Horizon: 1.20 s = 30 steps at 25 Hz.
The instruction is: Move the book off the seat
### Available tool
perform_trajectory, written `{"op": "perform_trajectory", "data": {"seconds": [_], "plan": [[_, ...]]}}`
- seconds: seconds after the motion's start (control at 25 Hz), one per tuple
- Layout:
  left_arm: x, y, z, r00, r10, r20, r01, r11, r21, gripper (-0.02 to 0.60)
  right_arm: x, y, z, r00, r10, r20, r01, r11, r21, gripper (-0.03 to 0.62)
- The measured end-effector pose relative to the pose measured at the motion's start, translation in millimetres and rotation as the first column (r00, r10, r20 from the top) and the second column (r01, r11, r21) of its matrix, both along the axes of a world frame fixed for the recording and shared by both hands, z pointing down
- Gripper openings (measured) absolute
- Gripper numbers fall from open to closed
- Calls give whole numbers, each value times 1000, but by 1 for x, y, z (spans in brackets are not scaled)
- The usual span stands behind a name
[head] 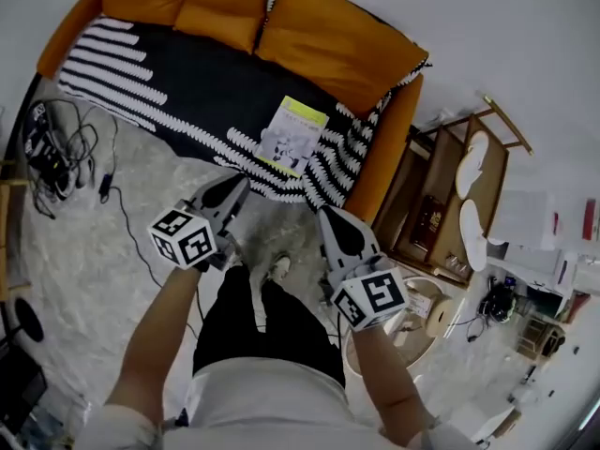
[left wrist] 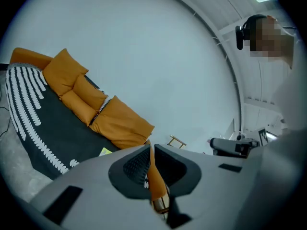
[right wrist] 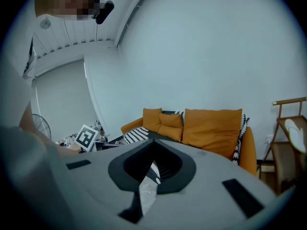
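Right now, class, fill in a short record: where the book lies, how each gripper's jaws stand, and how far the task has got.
book: lies flat on the striped blanket, near the right end of the sofa in the head view
left gripper: jaws together, empty, short of the book
right gripper: jaws together, empty, short of the book
progress: book untouched, on the seat

The head camera is looking steeply down onto the orange sofa [head: 392,143] while both gripper cameras are facing it nearly level, the left one tilted, all sharing its cushions [head: 220,7] and striped throw [head: 178,82].
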<state>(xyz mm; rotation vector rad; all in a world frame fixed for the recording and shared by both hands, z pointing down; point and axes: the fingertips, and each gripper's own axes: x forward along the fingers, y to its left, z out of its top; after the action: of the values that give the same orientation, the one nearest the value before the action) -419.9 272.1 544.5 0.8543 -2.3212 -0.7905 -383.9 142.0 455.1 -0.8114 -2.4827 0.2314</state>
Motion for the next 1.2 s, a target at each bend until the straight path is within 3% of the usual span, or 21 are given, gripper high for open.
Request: {"op": "perform_trajectory", "data": {"seconds": [0.12,0.36,0.56,0.72,1.08,1.2], "plan": [[-15,0,42,999,37,-37,-38,999,-15,54,-5,5,28,1000,-4,-16,4,1000,16,21],[-46,-2,140,996,47,-79,-52,997,-54,57,-8,-8,111,995,62,-75,-60,998,31,21],[-52,-12,213,993,69,-99,-78,993,-86,77,6,-26,168,988,103,-114,-98,994,48,21],[-57,-14,270,989,73,-130,-89,988,-125,91,14,-34,204,989,81,-122,-75,996,53,21],[-83,-14,346,979,42,-198,-75,984,-164,126,2,-28,253,982,103,-158,-107,994,-20,21],[-91,-22,366,975,72,-211,-109,979,-170,138,-2,-24,265,981,98,-166,-106,994,-41,21]]}}
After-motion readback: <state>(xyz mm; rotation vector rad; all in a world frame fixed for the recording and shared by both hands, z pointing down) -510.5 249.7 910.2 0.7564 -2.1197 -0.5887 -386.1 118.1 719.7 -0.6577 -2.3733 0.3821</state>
